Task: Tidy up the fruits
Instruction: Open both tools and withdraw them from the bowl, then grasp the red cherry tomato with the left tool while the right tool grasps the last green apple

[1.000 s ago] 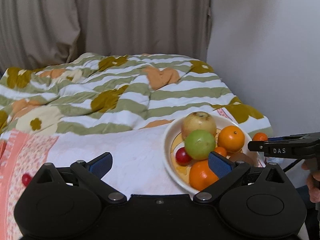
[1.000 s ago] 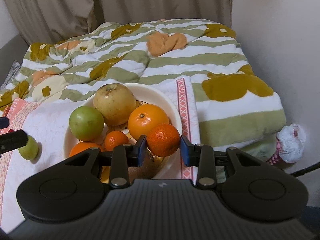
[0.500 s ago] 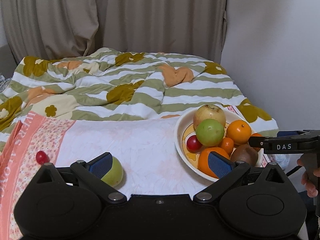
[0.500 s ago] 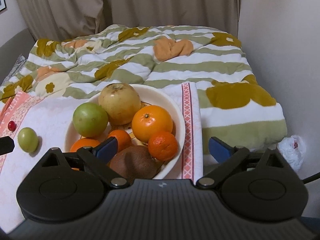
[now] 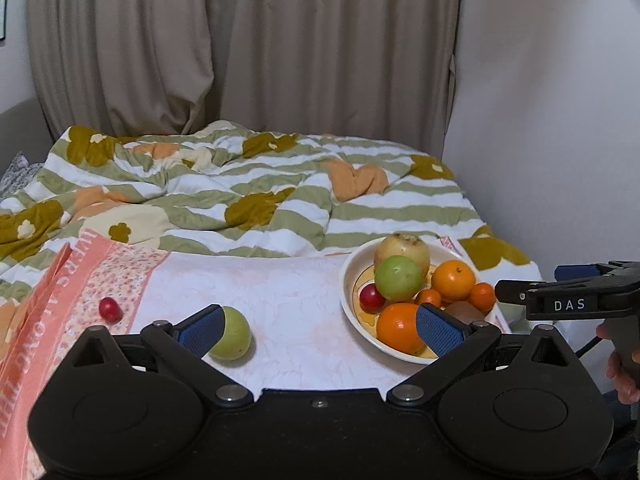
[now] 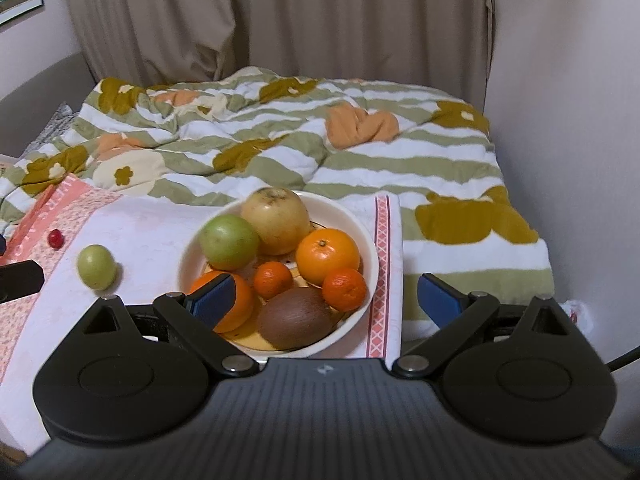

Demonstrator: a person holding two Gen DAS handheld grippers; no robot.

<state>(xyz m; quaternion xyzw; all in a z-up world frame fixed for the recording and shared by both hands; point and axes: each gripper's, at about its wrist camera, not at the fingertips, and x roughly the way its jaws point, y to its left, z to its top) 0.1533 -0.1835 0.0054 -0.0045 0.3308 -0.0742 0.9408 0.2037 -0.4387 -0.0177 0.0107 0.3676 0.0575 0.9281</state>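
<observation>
The white bowl point(image 6: 370, 240) is taken as the landmark; it is set on a pale cloth point(image 6: 152, 232) spread over a striped, flowered quilt point(image 6: 400, 152). Heaped inside the bowl are noted a yellowish pear-like fruit point(image 6: 276, 220) at the far side, a green apple point(image 6: 229, 243) beside it to the left, a large orange point(image 6: 328, 255) to the right, two small mandarins point(image 6: 273, 279) point(image 6: 345, 289), a brown kiwi point(image 6: 295, 318) at the near rim, and a second orange point(image 6: 236, 304) at the near left, partly hidden by a blue pad. Left of the bowl, well apart from it, a small green fruit point(image 6: 97, 267) is seen lying on the cloth; farther left still, on the pink patterned border point(image 5: 80, 280), a small red fruit point(image 5: 110, 308) is seen. The right gripper point(image 6: 320, 300) is held just short of the bowl's near rim, its jaws spread wide and nothing between them; the left finger overlaps the near orange in view. The left gripper point(image 5: 320, 324) is likewise released and empty, its pads spread between the green fruit and the bowl; the left pad point(image 5: 200, 330) partly covers the green fruit, though contact cannot be told. Beyond the bowl, beige curtains point(image 5: 240, 60) and a plain wall point(image 5: 560, 120) are recorded. Right of the bowl, past the quilt's edge, a crumpled white bag point(image 6: 576, 312) is glimpsed.
</observation>
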